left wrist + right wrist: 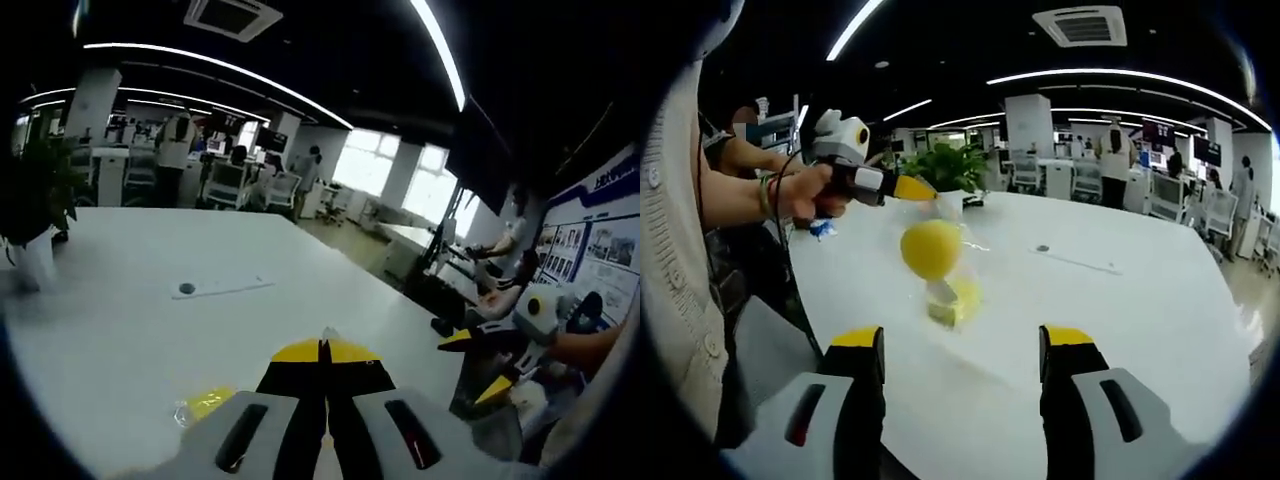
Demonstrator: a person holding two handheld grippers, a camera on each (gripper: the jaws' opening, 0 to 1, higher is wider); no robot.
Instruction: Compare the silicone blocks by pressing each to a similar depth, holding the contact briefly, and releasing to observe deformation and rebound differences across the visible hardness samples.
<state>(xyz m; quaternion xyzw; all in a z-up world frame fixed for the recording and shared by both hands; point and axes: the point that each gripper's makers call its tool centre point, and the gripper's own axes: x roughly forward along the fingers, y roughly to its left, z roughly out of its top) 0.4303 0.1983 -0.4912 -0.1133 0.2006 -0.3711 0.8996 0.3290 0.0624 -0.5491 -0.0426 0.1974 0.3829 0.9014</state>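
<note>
The desk (1120, 320) is plain white. On it in the right gripper view a yellow ball (931, 249) sits inside a clear plastic bag (958, 262) with a yellow-green block (958, 302) beneath. The right gripper (962, 350) has black fingers (862, 390) tipped yellow on a grey-white body. The left gripper (323, 352) shows yellow tips over black. A pale sheet (222, 288) carries a dark grey dot. The potted plant (946, 167) is green in a white pot.
</note>
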